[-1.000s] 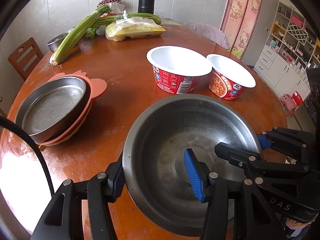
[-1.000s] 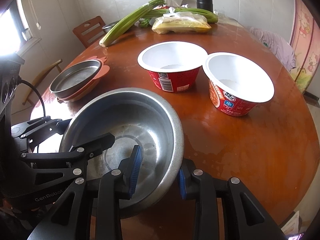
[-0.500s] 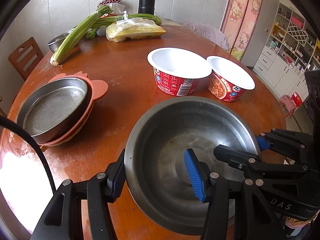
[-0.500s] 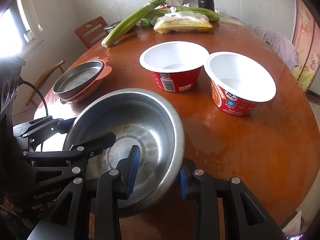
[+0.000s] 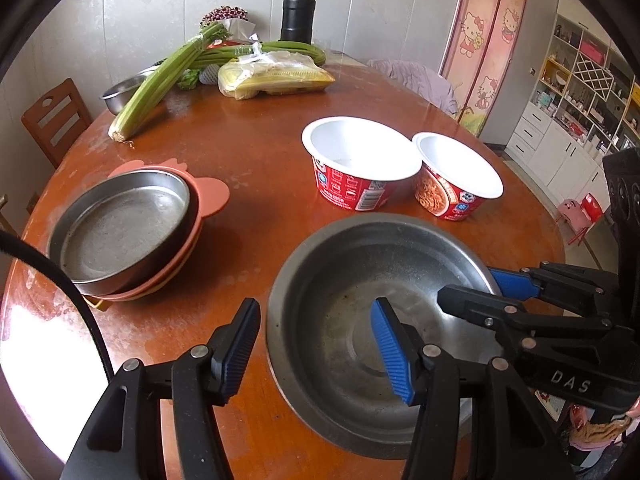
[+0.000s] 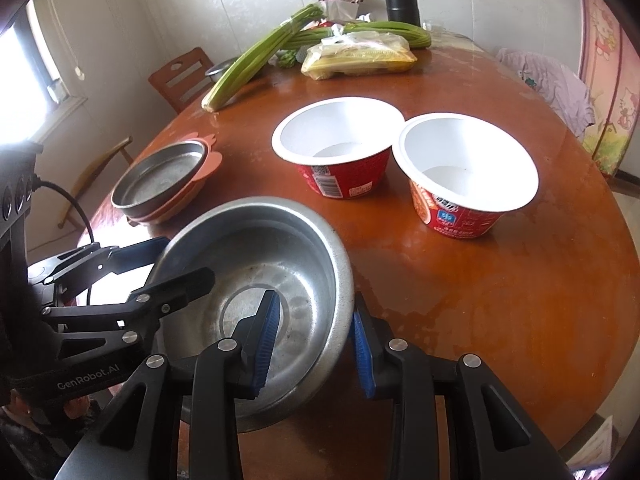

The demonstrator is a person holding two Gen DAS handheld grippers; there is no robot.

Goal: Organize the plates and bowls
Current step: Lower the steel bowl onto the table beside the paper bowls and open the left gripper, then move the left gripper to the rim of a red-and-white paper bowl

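Jaws on the left gripper (image 5: 316,354) have just been opening, so both pads now stand off the steel basin (image 5: 340,280) rim, which earlier touched the outer pad. Basin sits lower centre on the table (image 5: 260,152).

Right view: right gripper (image 6: 312,340) straddles the basin's (image 6: 280,264) right rim as before, pads close; can't tell if they're clamping it.

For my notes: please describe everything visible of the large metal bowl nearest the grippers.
The large metal bowl is round, dull grey steel, empty, stained, with a flat rim and a ringed bottom. It lies at the near edge of the table. The left gripper and the right gripper each straddle its rim; the left's outer pad stands clear.
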